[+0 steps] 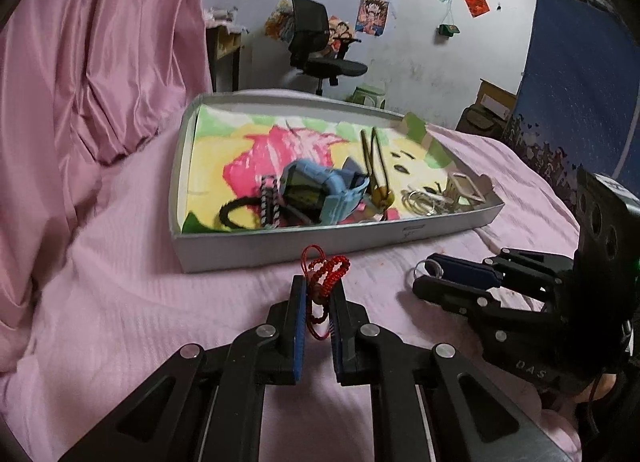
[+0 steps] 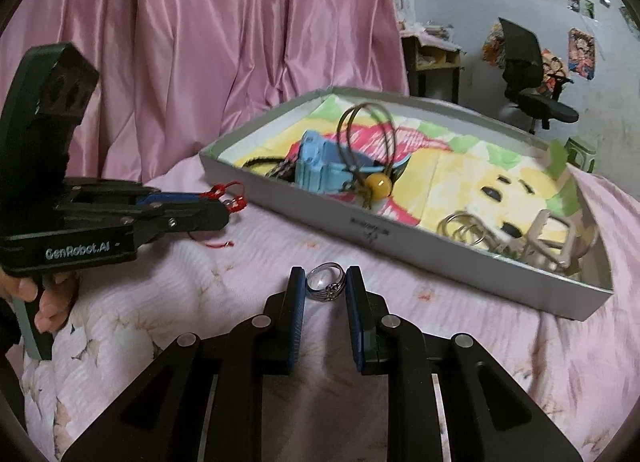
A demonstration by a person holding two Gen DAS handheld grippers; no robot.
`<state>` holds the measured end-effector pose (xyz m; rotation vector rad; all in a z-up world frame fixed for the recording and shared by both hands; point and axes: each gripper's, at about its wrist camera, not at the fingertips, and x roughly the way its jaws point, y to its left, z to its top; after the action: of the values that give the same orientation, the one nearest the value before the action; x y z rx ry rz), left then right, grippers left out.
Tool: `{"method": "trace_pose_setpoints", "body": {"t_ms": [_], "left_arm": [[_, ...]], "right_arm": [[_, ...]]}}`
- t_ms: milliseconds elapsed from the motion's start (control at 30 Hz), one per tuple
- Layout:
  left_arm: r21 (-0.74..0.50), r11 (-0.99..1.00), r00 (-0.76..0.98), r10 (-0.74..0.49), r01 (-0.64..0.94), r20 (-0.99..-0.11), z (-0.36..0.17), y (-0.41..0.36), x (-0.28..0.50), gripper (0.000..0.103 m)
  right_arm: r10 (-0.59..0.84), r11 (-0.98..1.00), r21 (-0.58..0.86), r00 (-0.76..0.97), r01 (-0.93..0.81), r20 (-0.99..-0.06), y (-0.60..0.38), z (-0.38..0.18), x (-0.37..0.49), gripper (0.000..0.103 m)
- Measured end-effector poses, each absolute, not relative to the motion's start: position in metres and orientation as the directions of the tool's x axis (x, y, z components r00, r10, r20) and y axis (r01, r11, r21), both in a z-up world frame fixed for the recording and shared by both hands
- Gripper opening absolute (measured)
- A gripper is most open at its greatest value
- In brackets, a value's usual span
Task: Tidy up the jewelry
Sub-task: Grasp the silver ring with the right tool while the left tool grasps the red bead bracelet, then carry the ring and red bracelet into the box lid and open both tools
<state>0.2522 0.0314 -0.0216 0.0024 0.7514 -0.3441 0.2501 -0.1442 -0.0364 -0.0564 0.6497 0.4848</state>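
Watch [image 2: 320, 165], bracelets [image 2: 464, 229], bead cord [image 2: 378, 181] inside shallow box [image 2: 440, 258]

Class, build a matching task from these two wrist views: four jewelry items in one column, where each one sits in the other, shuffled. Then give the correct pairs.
Items
1. red cord bracelet
2. silver ring
3. blue watch
4. yellow bead cord

Places
A. between the right gripper fingers
B. in the tray, beside the watch
C. between the left gripper fingers
D. in the tray, near its middle

Pairs: 1-C, 2-A, 3-D, 4-B
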Motion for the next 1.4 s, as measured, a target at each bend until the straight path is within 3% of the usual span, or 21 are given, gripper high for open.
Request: {"method": "trace_pose_setpoints", "body": {"t_ms": [233, 567, 800, 1100, 1400], "left_arm": [[-0.116, 0.941, 0.718, -0.318, 0.316, -0.619, -0.007, 0.024, 0.242, 0.010], [-0.221, 0.945, 0.826, -0.320, 0.242, -0.465, 0.022, 0.026, 0.252, 0.010], [-0.281, 0.942, 0.847, -0.298, 0.185, -0.440, 0.022, 0.025, 0.282, 0.010], [-0.331, 0.943, 0.808, -0.227, 0.042, -0.544, -0.002, 0.039, 0.311, 0.010], [-0.286, 0.958, 0.735, -0.173, -0.030, -0.656, -0.018, 0.040, 0.325, 0.010]], "right_arm": [[0.405, 0.904, 0.096, 0.762, -0.417, -0.506, -0.156, -0.019, 0.243, 0.018], [0.353, 0.933, 0.085, 0.838, -0.350, -0.417, -0.169, -0.004, 0.247, 0.018], [0.317, 0.948, 0.095, 0.866, -0.305, -0.386, -0.181, 0.000, 0.261, 0.018], [0.289, 0.957, 0.120, 0.839, -0.264, -0.462, -0.187, -0.013, 0.292, 0.018], [0.275, 0.961, 0.126, 0.795, -0.247, -0.541, -0.183, -0.025, 0.307, 0.018]]}}
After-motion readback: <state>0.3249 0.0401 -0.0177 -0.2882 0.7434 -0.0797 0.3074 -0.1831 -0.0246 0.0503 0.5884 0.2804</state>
